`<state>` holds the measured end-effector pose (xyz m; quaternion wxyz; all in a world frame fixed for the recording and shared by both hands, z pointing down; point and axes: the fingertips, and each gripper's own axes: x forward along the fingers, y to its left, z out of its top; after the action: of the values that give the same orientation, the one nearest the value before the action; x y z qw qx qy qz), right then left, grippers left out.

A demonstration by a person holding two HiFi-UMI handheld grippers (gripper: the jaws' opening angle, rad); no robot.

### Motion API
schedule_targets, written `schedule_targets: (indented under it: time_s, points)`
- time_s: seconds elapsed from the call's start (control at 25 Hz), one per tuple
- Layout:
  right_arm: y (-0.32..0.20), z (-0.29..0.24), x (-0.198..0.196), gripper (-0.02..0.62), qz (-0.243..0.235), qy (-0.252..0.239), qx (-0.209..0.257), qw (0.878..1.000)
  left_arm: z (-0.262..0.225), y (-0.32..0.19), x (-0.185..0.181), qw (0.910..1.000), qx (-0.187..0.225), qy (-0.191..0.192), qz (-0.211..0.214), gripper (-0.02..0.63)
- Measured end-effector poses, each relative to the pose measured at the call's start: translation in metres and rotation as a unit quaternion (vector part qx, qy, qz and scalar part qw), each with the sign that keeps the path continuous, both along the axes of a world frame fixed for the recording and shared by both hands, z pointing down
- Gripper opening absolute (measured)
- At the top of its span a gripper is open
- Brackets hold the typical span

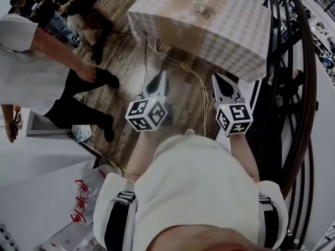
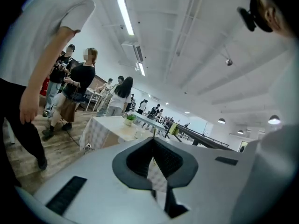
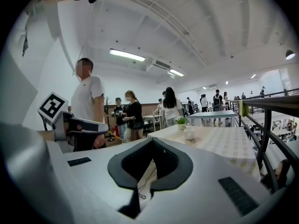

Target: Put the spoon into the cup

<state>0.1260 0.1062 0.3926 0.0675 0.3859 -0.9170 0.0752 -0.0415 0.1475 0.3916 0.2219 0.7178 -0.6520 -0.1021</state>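
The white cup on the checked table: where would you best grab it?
Probably by its wall near the rim, coming from above: the cup stands upright, mouth open, with bare table around it. Any handle is too small to tell.

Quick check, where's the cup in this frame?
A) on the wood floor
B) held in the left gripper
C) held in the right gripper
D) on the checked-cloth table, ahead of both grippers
D: the cup stands on the table, well beyond the left gripper and the right gripper, and each gripper's jaws are together with nothing between them.
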Motion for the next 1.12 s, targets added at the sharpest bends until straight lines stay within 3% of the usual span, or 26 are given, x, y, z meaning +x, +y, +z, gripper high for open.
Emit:
schedule_targets:
  time_s: [0.68, 1.12]
  points:
    - [-0.011, 0.005, 0.000, 0.000, -0.005, -0.026, -0.024, 0.999, -0.002, -0.002, -0.004, 0.9999, 0.001, 0.006, -0.015, 0.005]
    - [-0.064, 0.008, -0.011, 0.000, 0.001, -0.025, -0.022, 0.999, 0.004, -0.058, -0.015, 1.0000, -0.002, 0.002, -0.003, 0.005]
